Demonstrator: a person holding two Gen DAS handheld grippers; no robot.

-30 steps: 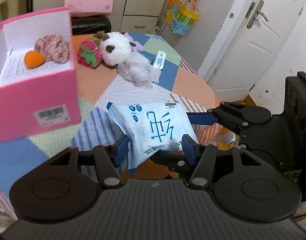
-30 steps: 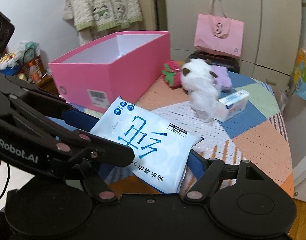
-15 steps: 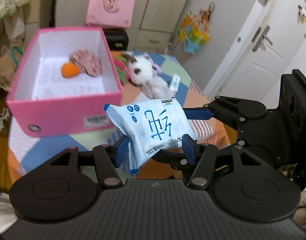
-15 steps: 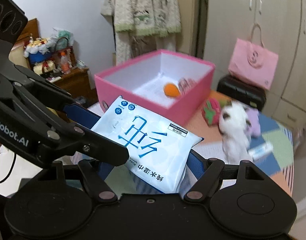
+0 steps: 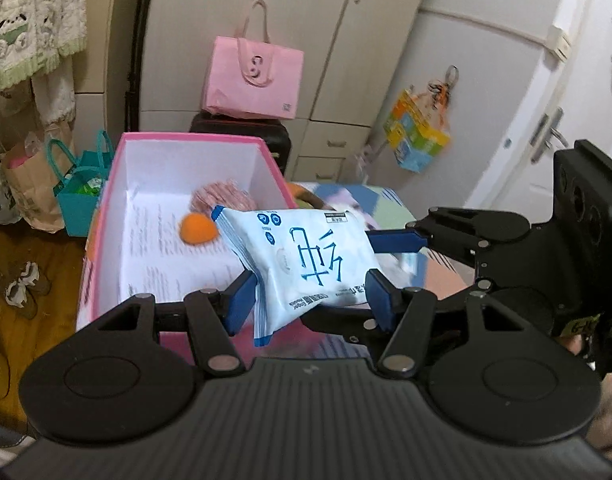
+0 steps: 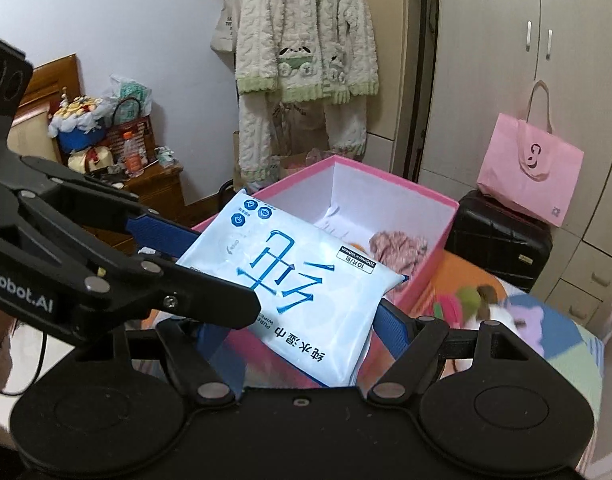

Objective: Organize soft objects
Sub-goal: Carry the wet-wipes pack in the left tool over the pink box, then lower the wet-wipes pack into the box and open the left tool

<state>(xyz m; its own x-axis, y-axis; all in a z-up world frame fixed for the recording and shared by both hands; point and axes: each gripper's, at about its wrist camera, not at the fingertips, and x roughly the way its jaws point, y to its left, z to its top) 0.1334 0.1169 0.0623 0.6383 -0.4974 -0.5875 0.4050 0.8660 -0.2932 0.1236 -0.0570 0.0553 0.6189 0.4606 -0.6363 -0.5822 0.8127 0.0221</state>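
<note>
Holding wipes pack (image 5: pixel 302 264) w/ both grippers, now above pink box (image 5: pixel 106 184) (earlier beside).

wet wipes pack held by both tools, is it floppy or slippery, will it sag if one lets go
The wet wipes pack looks soft: it bulges between the left tool and right tool, so it would probably droop from a one-sided grip. Its glossy film shows glare, so it may slip. It likely won't roll, being flat.

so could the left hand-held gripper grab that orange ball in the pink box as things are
Probably not: the left hand-held gripper is shut on the wet wipes pack, shared with the right one. The orange ball lies uncovered in the open pink box.
</note>
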